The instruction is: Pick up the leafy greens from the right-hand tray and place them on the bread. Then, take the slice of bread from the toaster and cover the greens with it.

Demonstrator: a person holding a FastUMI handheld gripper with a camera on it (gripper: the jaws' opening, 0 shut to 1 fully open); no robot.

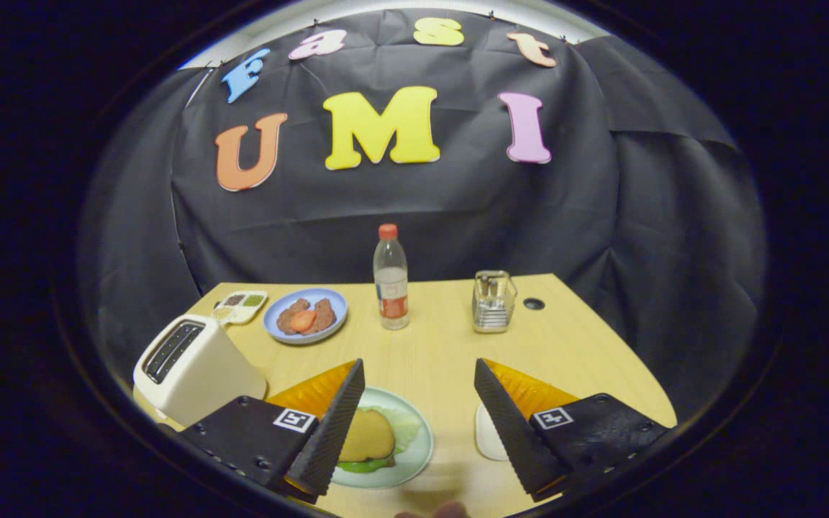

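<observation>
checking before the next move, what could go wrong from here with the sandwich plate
1. The bread sits off-centre on the greens, so a nudge might slide it.
2. The open gripper has one finger over the plate rim; descending could tip it.
3. The toaster stands close beside, leaving little swing room.

Water bottle (391, 277) mid-table, blue plate (305, 315) of meat patties, small condiment tray (239, 306), wire holder (494, 302), wooden table (443, 360)

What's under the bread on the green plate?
Leafy greens poke out from under the bread slice on the plate. Anything beneath the greens is covered. The open gripper hovers above, holding nothing.
</observation>
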